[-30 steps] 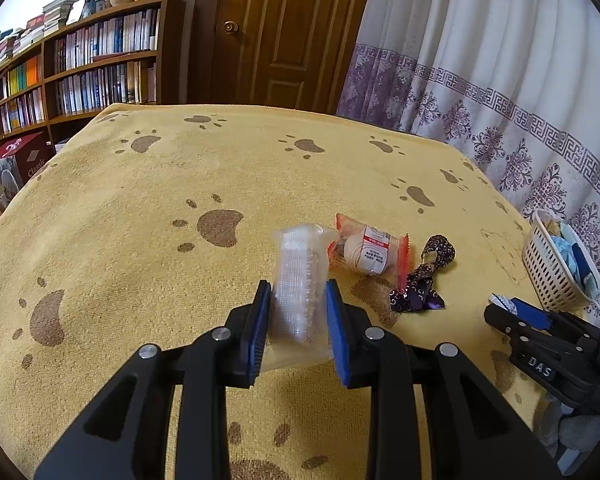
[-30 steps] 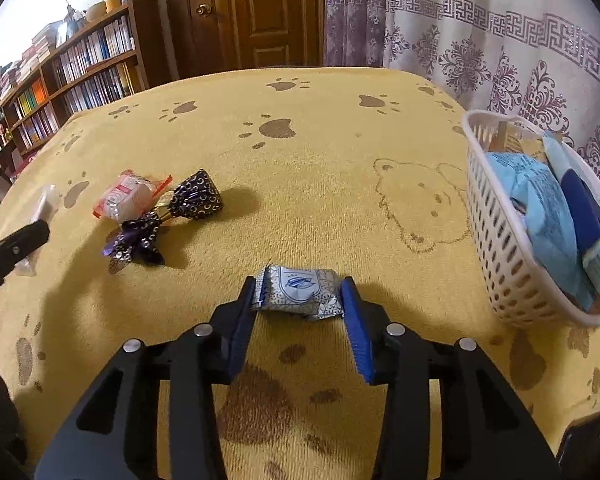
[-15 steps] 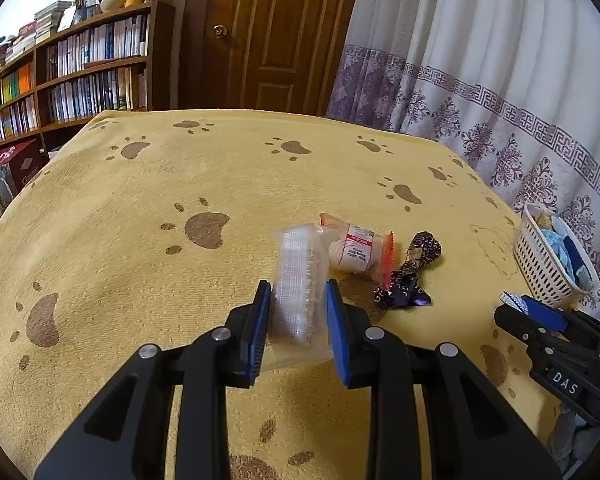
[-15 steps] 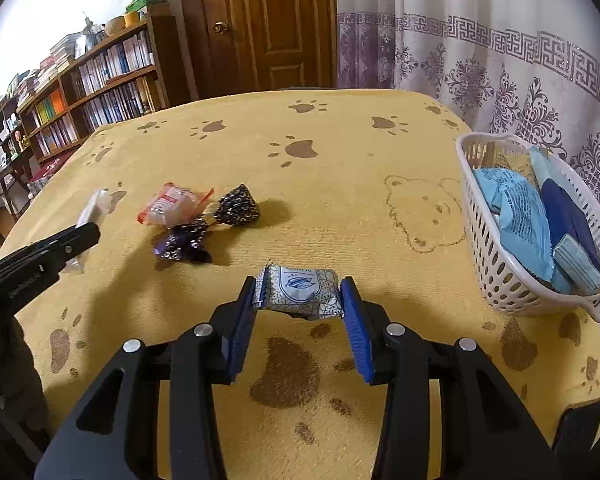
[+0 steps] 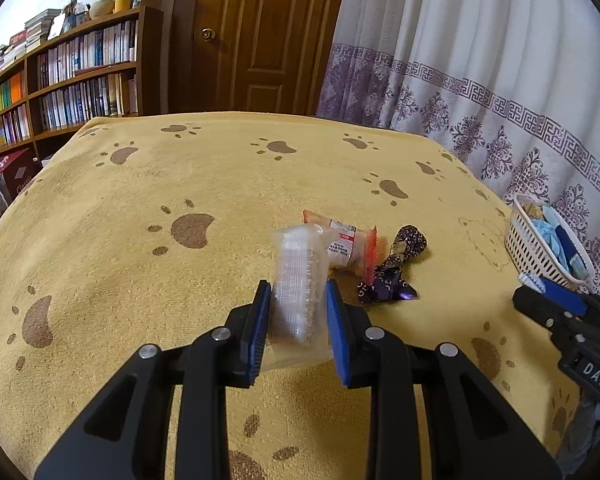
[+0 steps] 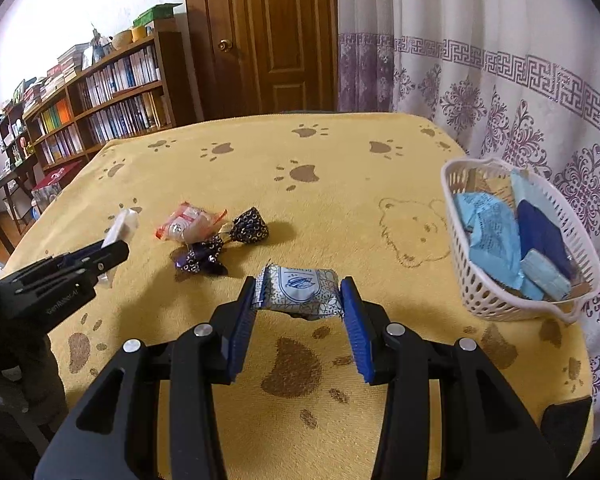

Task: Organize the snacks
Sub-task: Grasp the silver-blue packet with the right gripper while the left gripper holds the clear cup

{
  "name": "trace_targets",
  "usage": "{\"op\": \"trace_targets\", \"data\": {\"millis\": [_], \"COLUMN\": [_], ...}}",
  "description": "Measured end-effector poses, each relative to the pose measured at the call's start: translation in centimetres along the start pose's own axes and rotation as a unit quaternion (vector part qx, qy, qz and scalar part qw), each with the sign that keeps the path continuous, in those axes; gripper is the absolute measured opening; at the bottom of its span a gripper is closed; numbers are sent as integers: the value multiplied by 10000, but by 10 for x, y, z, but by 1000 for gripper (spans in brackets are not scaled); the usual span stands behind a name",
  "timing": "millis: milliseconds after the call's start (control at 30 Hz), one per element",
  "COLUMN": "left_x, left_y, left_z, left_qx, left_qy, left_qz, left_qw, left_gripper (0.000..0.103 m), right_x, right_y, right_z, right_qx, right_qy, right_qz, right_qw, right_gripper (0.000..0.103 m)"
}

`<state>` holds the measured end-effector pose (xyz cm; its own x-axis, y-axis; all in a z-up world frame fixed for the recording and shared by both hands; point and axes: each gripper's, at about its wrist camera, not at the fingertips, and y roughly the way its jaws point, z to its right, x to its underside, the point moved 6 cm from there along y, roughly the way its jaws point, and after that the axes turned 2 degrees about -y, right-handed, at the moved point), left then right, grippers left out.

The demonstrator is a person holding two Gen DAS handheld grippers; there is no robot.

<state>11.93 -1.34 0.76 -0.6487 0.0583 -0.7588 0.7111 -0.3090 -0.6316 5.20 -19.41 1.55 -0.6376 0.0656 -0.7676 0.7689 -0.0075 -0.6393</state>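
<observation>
My left gripper (image 5: 298,294) is shut on a clear plastic snack packet (image 5: 298,280), held upright above the yellow paw-print cloth (image 5: 140,240). A white and blue wrapped snack (image 6: 300,290) is clamped in my right gripper (image 6: 300,294), lifted off the cloth. The white basket (image 6: 496,300) with blue packets stands to the right of it. On the cloth lie an orange-and-white wrapped snack (image 6: 190,224) and two dark purple wrapped candies (image 6: 250,230) (image 6: 200,258). In the right wrist view the left gripper (image 6: 112,252) shows at the left with its clear packet (image 6: 120,228).
A bookshelf (image 5: 60,80) and a wooden door (image 5: 260,36) stand beyond the far edge of the cloth. A patterned curtain (image 5: 500,80) hangs along the right side behind the basket (image 5: 540,248). A red box (image 5: 4,184) sits on the floor at the left.
My right gripper has risen with the white and blue snack, and the basket and candies look farther below. The left gripper keeps its packet and has barely moved.
</observation>
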Motion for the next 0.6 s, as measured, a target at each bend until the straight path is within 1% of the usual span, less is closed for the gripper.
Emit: {"op": "trace_targets", "data": {"millis": [267,600], "left_x": [1,3], "left_y": [-1,2], "left_z": [3,6], "left_qx": [44,51], "left_qy": [32,81], "left_qz": [1,-32], "left_qw": [10000,9999], "left_gripper": [28,28], "right_x": [-5,-16], "right_y": [-16,-37], "right_z": [13,53], "right_qx": [178,628], "right_qy": [84,311], "right_qz": [172,460], "right_qw": [9997,9965], "right_gripper": [43,43]}}
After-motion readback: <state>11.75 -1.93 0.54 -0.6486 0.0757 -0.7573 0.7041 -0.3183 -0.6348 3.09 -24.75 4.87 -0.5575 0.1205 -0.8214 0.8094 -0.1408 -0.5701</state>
